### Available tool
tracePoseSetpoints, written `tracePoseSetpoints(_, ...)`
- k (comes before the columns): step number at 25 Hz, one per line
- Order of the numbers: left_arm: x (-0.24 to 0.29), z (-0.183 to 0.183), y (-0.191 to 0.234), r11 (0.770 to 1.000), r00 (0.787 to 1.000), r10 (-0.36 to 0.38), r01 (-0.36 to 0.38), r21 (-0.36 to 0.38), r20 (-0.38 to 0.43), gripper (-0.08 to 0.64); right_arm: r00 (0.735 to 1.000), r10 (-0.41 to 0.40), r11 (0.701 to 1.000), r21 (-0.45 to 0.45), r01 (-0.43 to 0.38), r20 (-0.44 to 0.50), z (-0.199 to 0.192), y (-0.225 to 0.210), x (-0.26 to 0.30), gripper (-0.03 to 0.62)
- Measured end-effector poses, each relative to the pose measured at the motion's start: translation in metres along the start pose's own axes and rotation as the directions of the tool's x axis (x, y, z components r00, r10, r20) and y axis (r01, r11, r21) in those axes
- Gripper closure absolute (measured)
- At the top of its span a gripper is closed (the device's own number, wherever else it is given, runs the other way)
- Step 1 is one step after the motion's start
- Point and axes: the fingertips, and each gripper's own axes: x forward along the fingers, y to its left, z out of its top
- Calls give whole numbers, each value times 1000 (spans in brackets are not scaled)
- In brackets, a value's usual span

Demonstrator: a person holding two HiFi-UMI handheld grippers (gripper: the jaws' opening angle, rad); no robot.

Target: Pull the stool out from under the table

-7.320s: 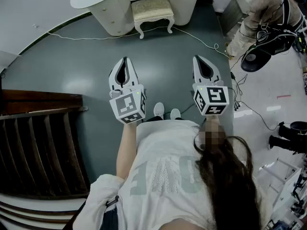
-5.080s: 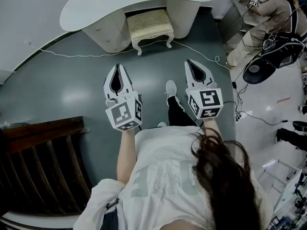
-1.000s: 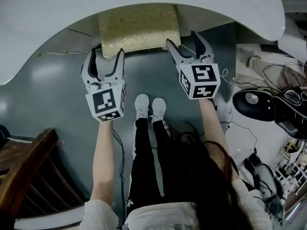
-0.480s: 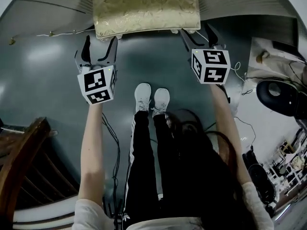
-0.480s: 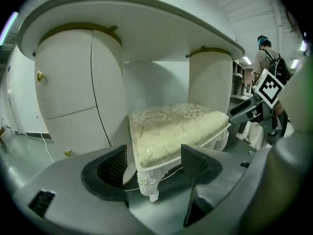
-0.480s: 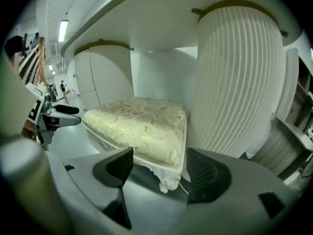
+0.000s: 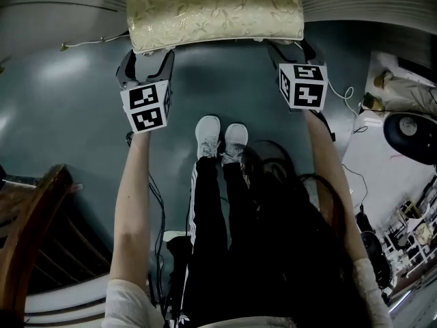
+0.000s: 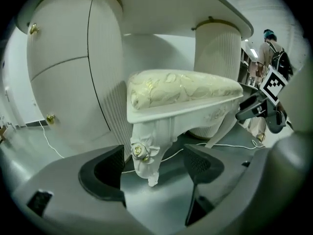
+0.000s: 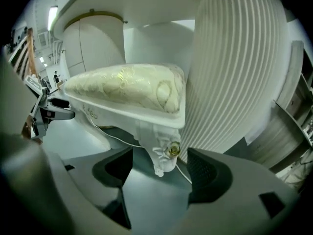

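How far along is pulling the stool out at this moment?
Done: the left gripper and right gripper are at the front corners of the stool. In hand: the left gripper's jaws have just been opening, with the left front leg between them, pads not touching; the right gripper is open around the right front leg. Left: close on the legs and pull; the stool sits under the table.

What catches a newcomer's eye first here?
A cream brocade-cushioned stool with carved white legs sits tucked under a white pedestal table, top of the head view. The left gripper and right gripper each frame a front leg, fingers open, nothing gripped; the left's fingers have just been opening.
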Motion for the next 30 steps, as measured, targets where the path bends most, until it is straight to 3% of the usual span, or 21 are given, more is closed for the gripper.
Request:
tracePoseSetpoints(5, 27, -11, 12, 999, 999, 30, -30, 14, -44, 212, 999, -3, 1000, 0, 3, -37, -11, -7, 22, 257)
tracePoseSetpoints(15, 56, -12, 12, 996, 997, 11, -5, 88, -71, 215, 997, -8, 1000, 12, 9, -74, -12, -7, 60, 258)
tracePoseSetpoints(18, 61, -8, 12, 992, 998, 13, -5, 122, -69, 250, 993, 1, 999, 36, 3, -117, -25, -8, 68, 261)
tracePoseSetpoints(19, 61, -8, 12, 991, 998, 12, -3, 132, -68, 257, 990, 7, 998, 56, 0, -138, -30, -9, 70, 336)
tracePoseSetpoints(20, 61, -9, 11, 990, 997, 9, 1, 140, -70, 259, 988, 10, 998, 68, 0, -151, -33, -10, 71, 368)
tracePoseSetpoints(30, 60, -11, 12, 988, 997, 6, 5, 157, -73, 275, 987, 24, 998, 67, -13, -161, -34, -8, 71, 374)
